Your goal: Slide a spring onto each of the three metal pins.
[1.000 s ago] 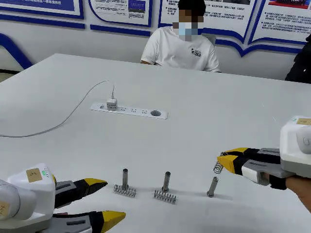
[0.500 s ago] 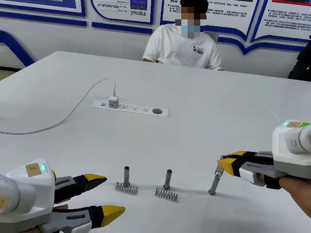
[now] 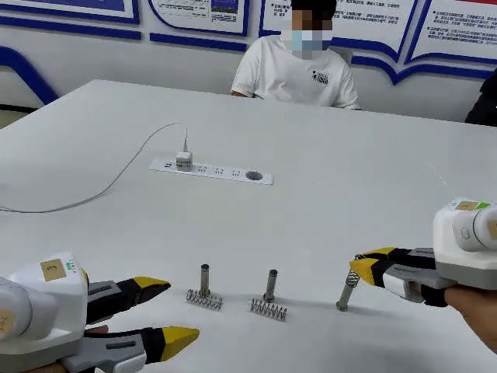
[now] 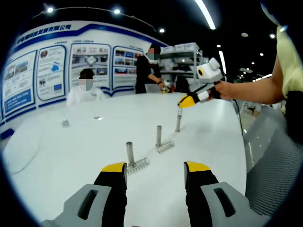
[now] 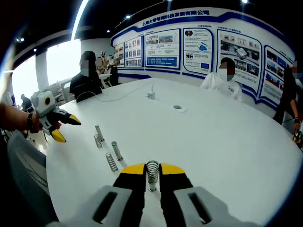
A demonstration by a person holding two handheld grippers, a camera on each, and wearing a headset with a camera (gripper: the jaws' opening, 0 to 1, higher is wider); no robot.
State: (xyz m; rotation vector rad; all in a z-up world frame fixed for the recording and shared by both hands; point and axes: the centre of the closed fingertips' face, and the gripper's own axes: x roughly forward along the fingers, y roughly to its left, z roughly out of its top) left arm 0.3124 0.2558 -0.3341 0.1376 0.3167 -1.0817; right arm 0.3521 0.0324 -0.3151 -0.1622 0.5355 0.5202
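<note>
**Item 1, left gripper [image 3: 175,312].** Nearest the viewer, on the near left of the middle pin [image 3: 271,284]. Its jaws are spread wide and carry nothing.

**Item 2, left spring [image 3: 204,298] and middle spring [image 3: 269,309].** Both lie flat on the table [image 3: 349,179]. The middle spring touches the near foot of the middle pin, and the left spring lies at the foot of the left pin [image 3: 204,278]. Neither is threaded.
- Risk: a jaw coming in low could roll either spring away or knock its pin.

**Item 3, right pin [image 3: 342,294].** It stands to the right of the middle pin and appears to lean toward the right gripper [image 3: 359,266].
- The right gripper's jaws are pinched on the held spring [image 5: 152,171].
- The spring's lower end sits at the pin's top. How far it has gone over cannot be told.
- Risk: if the coil is off the pin's axis, its rim is likely to catch on the pin's tip.
- Risk: side pressure could tip the pin, since nothing visible anchors it.
- Risk: too tight a pinch may buckle the coil, and letting go early could flick the spring across the table.

**Item 4, holders.** A power strip [image 3: 211,171] lies well beyond the middle pin, to the far left.
- One socket holds a white plug [image 3: 184,161], with its cable [image 3: 93,198] trailing leftward.
- The other sockets look vacant.

**Item 5, seated person [image 3: 299,66].** At the table's far edge, beyond the middle pin.
</note>
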